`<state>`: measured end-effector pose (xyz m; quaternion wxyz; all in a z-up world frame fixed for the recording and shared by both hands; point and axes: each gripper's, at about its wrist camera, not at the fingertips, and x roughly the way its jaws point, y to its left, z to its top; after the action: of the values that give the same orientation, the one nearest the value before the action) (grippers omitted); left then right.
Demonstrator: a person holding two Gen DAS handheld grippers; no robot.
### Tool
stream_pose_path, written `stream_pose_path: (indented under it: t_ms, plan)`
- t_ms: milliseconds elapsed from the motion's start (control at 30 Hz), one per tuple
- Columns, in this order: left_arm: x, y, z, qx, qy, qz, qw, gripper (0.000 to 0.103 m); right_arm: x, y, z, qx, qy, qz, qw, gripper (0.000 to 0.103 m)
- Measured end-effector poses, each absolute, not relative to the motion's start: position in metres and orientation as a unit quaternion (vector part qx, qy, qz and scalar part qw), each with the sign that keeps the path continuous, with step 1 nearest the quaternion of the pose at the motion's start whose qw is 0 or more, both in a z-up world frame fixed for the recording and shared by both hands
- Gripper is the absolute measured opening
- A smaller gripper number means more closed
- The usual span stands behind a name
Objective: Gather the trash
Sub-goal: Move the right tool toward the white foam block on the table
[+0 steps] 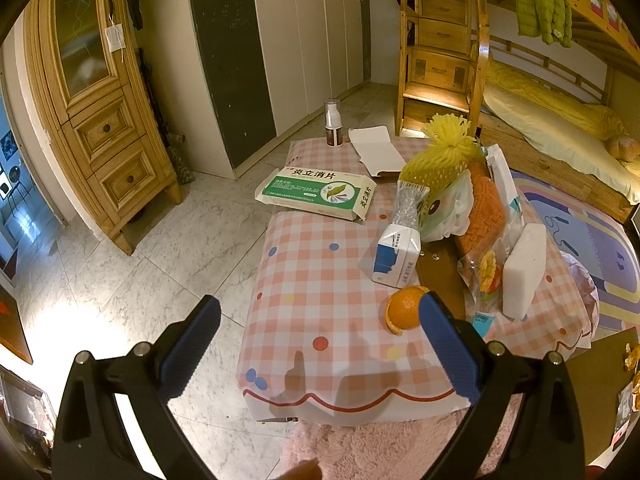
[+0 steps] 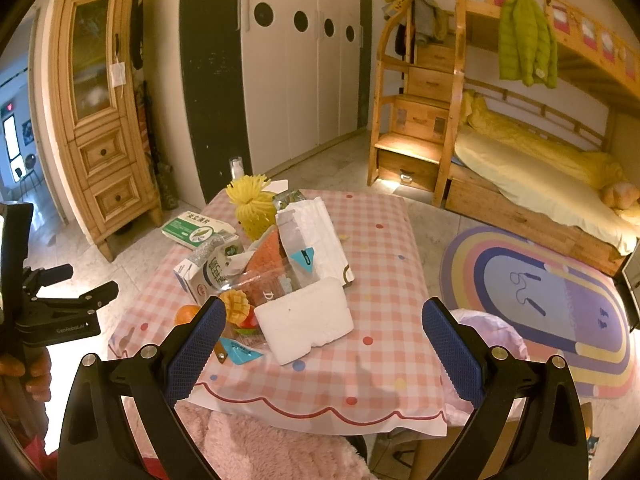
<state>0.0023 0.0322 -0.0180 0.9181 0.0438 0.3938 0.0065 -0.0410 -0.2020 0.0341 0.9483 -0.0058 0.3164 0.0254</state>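
Two grippers are out, one per hand. The left gripper (image 1: 320, 352) hovers above the near left part of the table (image 1: 320, 280) with its blue fingers (image 1: 192, 344) spread wide and nothing between them. The right gripper (image 2: 320, 360) hangs over the near edge of the same checked cloth, its fingers (image 2: 452, 356) equally wide and empty.

The trash lies in one heap on the table, right of centre in the left wrist view. Nearest is one partly peeled orange (image 1: 404, 306), just beside the right finger in that view. Beside it to the right leans one white foam block (image 1: 524, 272), its long axis running near to far, tilted against the pile. One blue and white carton (image 1: 396, 258) stands just behind the orange, with a crumpled clear bottle (image 1: 408, 200) rising from behind it, neck end pointing far. One orange mesh piece (image 1: 484, 204) lies between carton and foam. Further back sits one yellow foam fruit net (image 1: 444, 156), its tuft upward.

Apart from the heap, far left, one green and white medicine box (image 1: 316, 194) lies flat, overhanging the table's left edge, long axis left to right. Beyond it one flattened white carton (image 1: 376, 150) lies open, and one small spray bottle (image 1: 333, 124) stands upright at the far edge.
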Motion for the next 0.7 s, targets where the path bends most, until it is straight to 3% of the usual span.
stream_pose_path:
  t_ms: [467, 700]
  plan:
    - [0.002, 0.032, -0.02, 0.044, 0.395, 0.005, 0.918, 0.096, -0.039, -0.2, 0.039, -0.006, 0.316, 0.025, 0.948, 0.097]
    - [0.004, 0.028, -0.037, 0.051, 0.402, 0.002, 0.914, 0.096, -0.035, -0.205, 0.011, 0.0, 0.324, 0.017, 0.946, 0.097]
